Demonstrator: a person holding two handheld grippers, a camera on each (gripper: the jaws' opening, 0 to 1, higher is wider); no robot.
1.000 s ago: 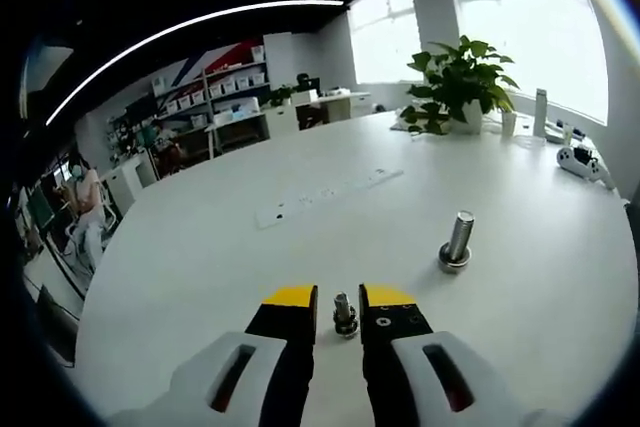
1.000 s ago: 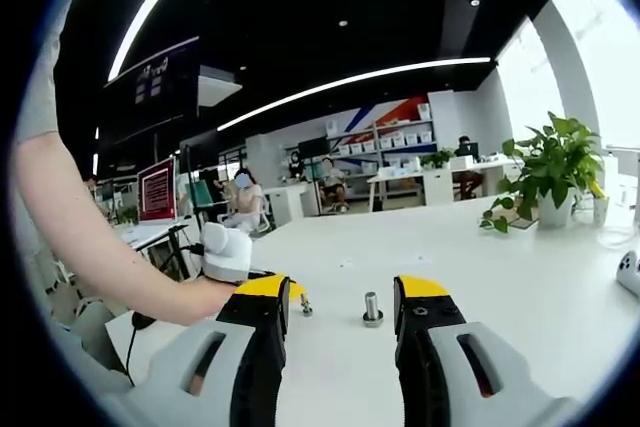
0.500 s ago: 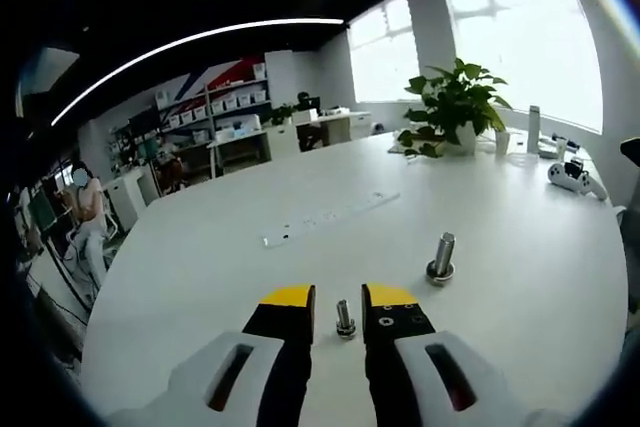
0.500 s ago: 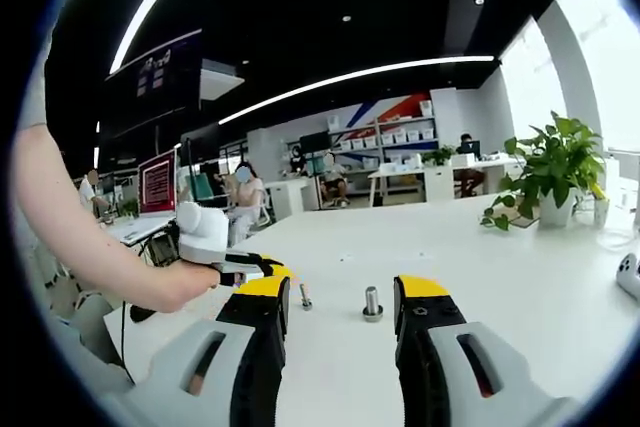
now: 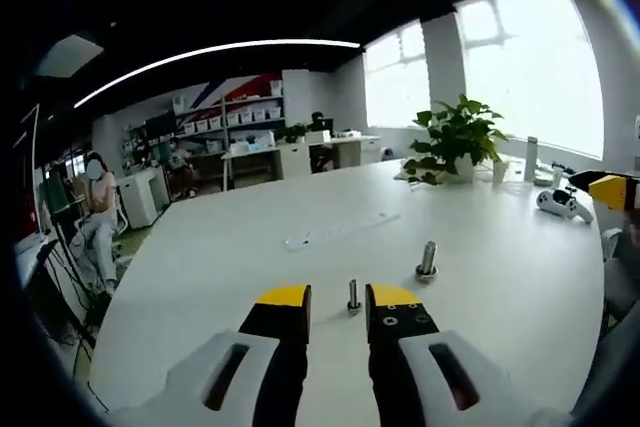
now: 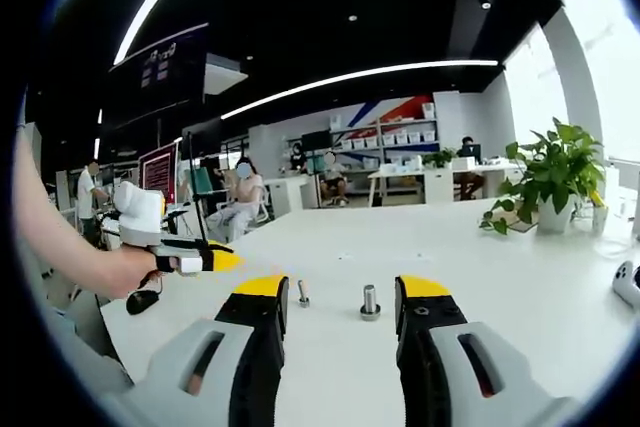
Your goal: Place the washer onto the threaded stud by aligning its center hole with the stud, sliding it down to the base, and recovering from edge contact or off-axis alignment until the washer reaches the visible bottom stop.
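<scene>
A wide white table (image 5: 230, 277) fills the lower half of both views. In the left gripper view a potted plant (image 5: 455, 137) stands on it at the upper right, with a white game controller (image 5: 558, 204) further right near the table's edge.

The left gripper (image 5: 337, 299) rises from the bottom centre of its own view, its yellow-tipped jaws parted with nothing between them. In the right gripper view it shows at the left edge, held in a person's hand (image 6: 120, 269) above the table.

The right gripper (image 6: 338, 292) rises from the bottom centre of its own view, its jaws spread wide and empty. Its yellow tip shows at the far right edge of the left gripper view.

Two upright fasteners stand on the table, apart from each other. The thicker stud (image 6: 370, 302) sits in the gap between the right gripper's jaws, lower centre of that view, and right of centre in the left gripper view. The thinner stud (image 5: 353, 295) stands just beyond the left gripper's jaw tips. I cannot tell whether a washer sits at either base.
</scene>
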